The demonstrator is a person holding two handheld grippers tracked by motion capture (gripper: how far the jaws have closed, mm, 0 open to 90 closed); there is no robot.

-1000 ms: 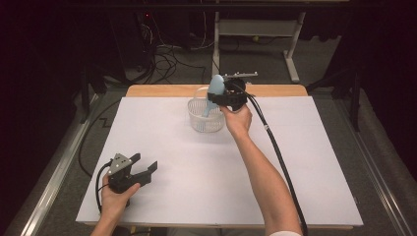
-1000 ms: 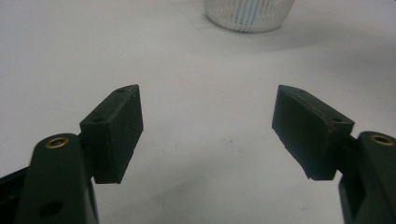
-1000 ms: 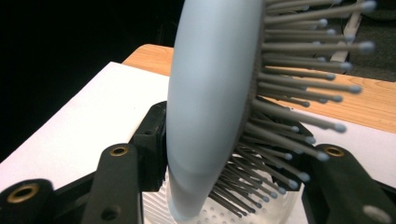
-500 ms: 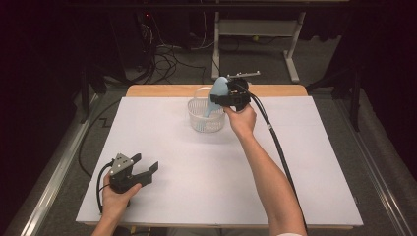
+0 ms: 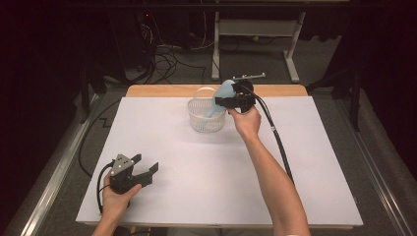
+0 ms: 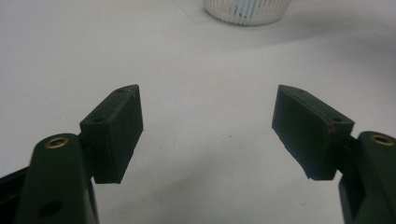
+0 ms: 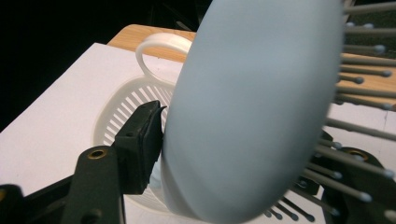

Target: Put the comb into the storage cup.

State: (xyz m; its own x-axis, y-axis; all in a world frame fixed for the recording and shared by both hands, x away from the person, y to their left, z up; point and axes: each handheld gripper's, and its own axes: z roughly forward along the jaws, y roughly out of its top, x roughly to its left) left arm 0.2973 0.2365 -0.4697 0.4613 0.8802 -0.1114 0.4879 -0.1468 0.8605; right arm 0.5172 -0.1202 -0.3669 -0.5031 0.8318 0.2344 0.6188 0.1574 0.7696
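Right gripper view looks along the right tool (image 7: 233, 154), whose jaws stand part-way apart and have just been opening, with a pale blue hairbrush (image 7: 252, 107) between them. The brush's smooth back lies against the left pad (image 7: 142, 140), and its grey bristles, tipped with small balls, point toward the right jaw. Whether the pads press on the brush cannot be told.

Below and behind the brush head stands a white slotted basket (image 7: 119, 112) with a looped handle (image 7: 161, 46), and the brush's lower end hangs over the basket's opening.

From the high view the right tool (image 5: 231, 101) hangs just beside the basket (image 5: 206, 118) on its right rim, with the brush (image 5: 220, 97) slanting down into it. Its black cable (image 5: 275, 132) trails from there along the forearm toward the near edge of the desk (image 5: 319, 162).

Well apart from the basket, toward the near left corner of the white desk, the left tool (image 5: 145, 169) sits low over the surface in the person's left hand (image 5: 115, 199). In the left gripper view its jaws are wide with nothing between the pads (image 6: 116, 130), and bare desk (image 6: 205, 154) lies ahead up to the basket (image 6: 245, 10).

Beyond the basket a strip of bare wood (image 5: 167, 91) edges the desk.
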